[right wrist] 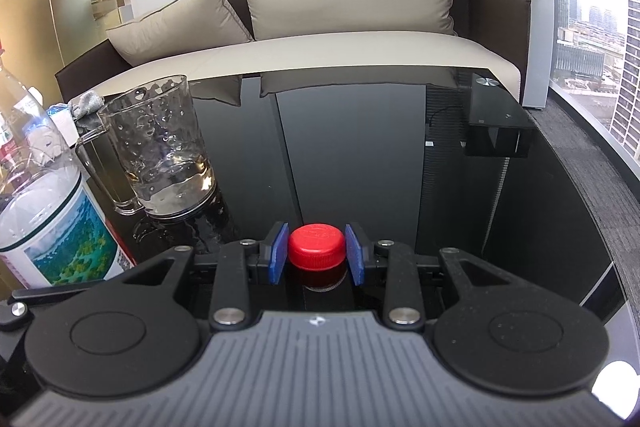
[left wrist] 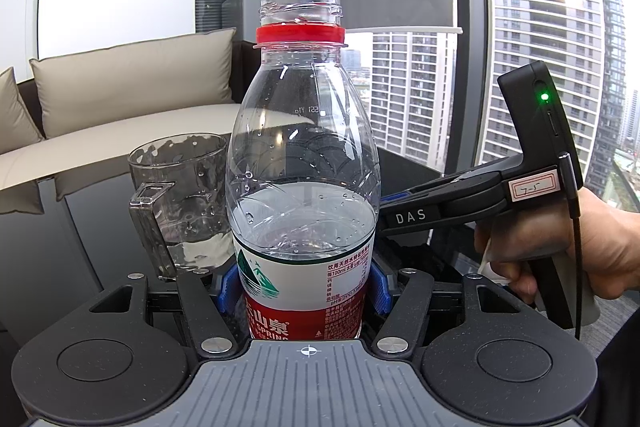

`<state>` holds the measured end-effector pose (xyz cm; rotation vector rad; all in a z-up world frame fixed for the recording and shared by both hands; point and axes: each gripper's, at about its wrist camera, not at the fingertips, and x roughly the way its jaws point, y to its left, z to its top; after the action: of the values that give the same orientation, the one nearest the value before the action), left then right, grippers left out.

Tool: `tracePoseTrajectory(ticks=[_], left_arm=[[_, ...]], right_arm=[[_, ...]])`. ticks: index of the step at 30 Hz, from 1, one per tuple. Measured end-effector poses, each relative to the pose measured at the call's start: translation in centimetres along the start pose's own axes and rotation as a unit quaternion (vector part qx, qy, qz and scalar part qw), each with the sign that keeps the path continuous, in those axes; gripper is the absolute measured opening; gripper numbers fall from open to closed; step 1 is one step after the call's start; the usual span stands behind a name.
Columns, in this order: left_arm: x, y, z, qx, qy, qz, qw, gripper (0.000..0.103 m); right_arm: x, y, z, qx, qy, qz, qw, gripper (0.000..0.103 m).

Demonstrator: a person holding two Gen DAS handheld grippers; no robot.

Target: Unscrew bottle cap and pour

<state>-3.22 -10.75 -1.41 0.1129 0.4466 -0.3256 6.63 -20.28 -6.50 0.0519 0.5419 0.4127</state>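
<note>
Between right gripper [right wrist: 316,254] pads, red cap [right wrist: 316,245], perhaps ungripped.

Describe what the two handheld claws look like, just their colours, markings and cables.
Both claws have black linkage arms, blue ribbed finger pads, silver pivot bolts and a grey ridged body. Seen from the left wrist, the right one is a black pistol-grip unit lettered DAS, with a green light, a red-bordered label, a thin black cable and a bare hand.

My left wrist view sits tight behind the bottle [left wrist: 302,163] facing the window, my right looks low across the desk [right wrist: 360,147] toward the sofa [right wrist: 320,55], both catching the glass mug [left wrist: 180,203].
</note>
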Motion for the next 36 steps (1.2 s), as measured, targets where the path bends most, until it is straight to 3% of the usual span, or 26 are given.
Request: tracePoseTrajectory(ticks=[18,23,36], left_arm=[[0.0,0.8,0.0,-0.003,0.0,-0.001,1.0,0.057],[0.0,0.9,-0.1,-0.004,-0.001,-0.001,1.0,0.057],[0.1,0.9,-0.3,-0.005,-0.001,0.001,1.0,0.058]], right_arm=[[0.0,-0.1,0.0,0.002,0.001,-0.006,1.0,0.034],[0.0,-0.2,0.0,0.004,-0.002,-0.006,1.0,0.045],[-0.1,-0.2,0.1,0.006,-0.009,-0.007,1.0,0.051]])
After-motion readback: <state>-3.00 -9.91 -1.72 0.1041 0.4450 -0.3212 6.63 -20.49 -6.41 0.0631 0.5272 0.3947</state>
